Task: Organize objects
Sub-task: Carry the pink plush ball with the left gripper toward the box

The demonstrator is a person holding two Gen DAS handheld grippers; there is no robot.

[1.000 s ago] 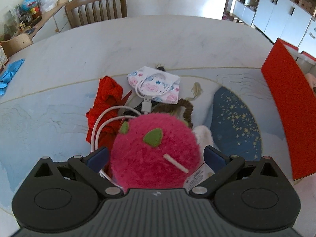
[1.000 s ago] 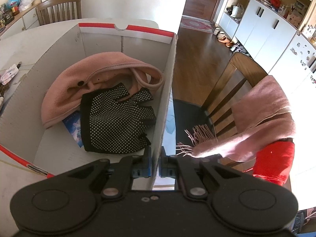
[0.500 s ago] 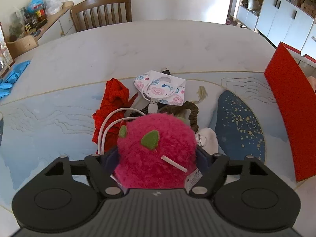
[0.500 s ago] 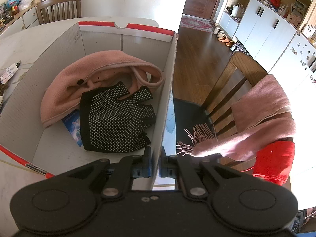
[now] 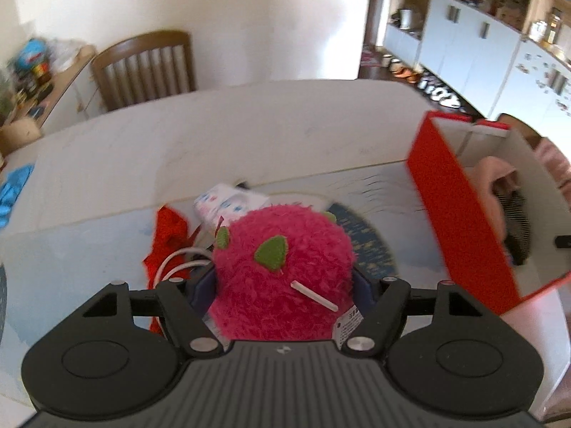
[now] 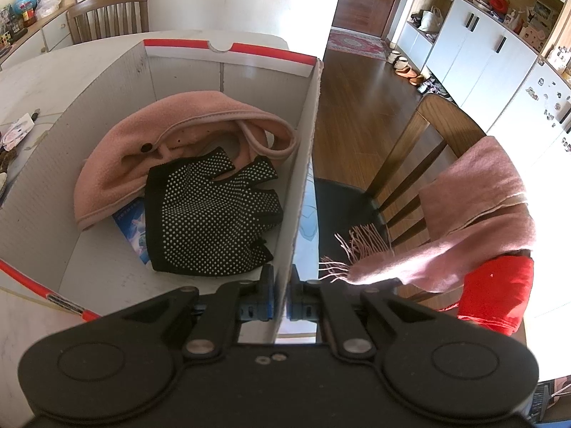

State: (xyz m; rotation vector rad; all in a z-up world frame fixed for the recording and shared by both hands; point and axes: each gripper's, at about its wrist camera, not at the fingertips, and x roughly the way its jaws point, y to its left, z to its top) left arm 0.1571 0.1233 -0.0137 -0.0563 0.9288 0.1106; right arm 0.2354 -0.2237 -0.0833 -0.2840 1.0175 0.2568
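- The left gripper (image 5: 283, 287) has its jaws closed in on a fuzzy pink plush ball (image 5: 282, 271), a pad pressed into each flank. The ball has small green felt leaves and a white stalk on top, and a printed tag pokes out at its lower right.
- The jaws have been closing within the last second, and the ball sits squarely between them, held wide rather than pinched tight.
- The ball hangs clear above the table (image 5: 178, 149), over a small heap of leftovers: a red cloth (image 5: 167, 232), a looped white cable (image 5: 178, 260) and a little pouch with a flower print (image 5: 228, 203).
- Off to the right stands the red cardboard box (image 5: 460, 224), open at the top, well apart from the held ball.
- The right gripper (image 6: 282, 296) is clamped nearly shut on the box's right-hand wall (image 6: 303, 164), one pad on each face of the card.
- Inside the box lie a pink fleece hat (image 6: 185, 132) and a black glove with white dots (image 6: 210, 214), the glove overlapping the hat's lower edge. A blue printed packet (image 6: 134, 221) peeks out from under both.
- Beyond the box wall a wooden chair (image 6: 421, 142) carries a pink fringed scarf (image 6: 474, 207) draped over its back.
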